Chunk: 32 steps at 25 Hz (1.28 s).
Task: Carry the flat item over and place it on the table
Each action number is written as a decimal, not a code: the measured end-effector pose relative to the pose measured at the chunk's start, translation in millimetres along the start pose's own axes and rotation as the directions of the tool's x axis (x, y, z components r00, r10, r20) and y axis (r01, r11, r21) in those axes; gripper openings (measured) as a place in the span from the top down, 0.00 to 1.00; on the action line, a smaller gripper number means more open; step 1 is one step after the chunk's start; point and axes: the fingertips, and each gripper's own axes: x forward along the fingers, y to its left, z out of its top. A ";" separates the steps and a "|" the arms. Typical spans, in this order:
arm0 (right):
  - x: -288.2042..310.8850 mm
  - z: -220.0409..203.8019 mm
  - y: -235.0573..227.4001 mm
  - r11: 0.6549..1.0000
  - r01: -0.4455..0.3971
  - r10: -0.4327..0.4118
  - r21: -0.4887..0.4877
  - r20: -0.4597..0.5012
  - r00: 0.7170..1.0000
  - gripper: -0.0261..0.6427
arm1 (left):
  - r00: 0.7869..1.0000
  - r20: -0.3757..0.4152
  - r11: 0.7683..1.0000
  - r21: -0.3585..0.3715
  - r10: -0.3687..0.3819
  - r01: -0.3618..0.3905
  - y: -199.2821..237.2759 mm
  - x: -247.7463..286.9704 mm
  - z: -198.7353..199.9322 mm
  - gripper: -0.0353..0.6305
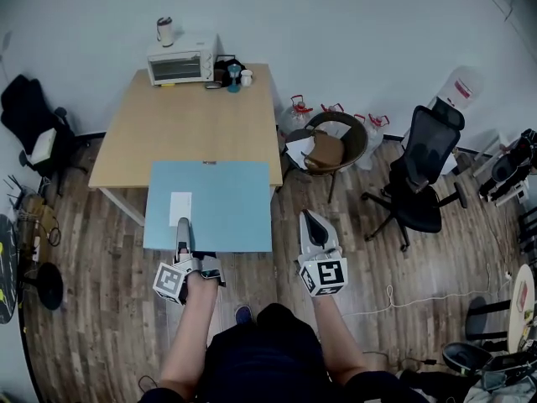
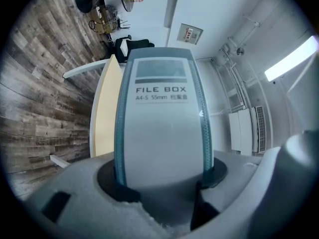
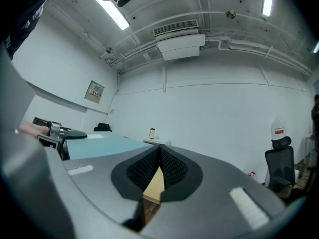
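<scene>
Head view: the left gripper clamps the near edge of the blue file box, which is level over the table's near edge. Gripped at one spot only, it could sag or pivot. Left gripper view: the jaws pinch its labelled end. Right gripper view: the right gripper is closed on nothing and gives no support.

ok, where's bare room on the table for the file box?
The table is bare across its whole middle, from the toaster oven to where the held file box covers the near edge. It is crowded only along the far edge: the toaster oven, with small items beside it. Off the right edge, a round chair stands close.
</scene>
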 end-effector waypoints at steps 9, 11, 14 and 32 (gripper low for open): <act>42.9 -16.3 -23.8 1.000 0.016 -0.016 0.002 0.001 1.000 0.96 | 1.000 -0.025 1.000 -0.002 0.002 -0.002 20.1 53.4 -8.0 0.56; 59.7 -19.4 -32.4 1.000 0.012 -0.012 0.001 0.005 1.000 0.96 | 1.000 -0.026 1.000 0.004 0.006 -0.006 28.5 70.5 -9.4 0.56; 86.9 -25.5 -47.8 1.000 0.016 -0.016 0.005 0.007 1.000 0.96 | 0.999 -0.028 1.000 0.002 0.015 -0.015 38.3 97.7 -12.4 0.56; 265.7 -32.1 -146.0 0.998 -0.057 0.057 0.020 -0.005 0.998 0.96 | 0.998 0.038 0.999 0.000 0.041 -0.041 65.1 279.5 -37.1 0.56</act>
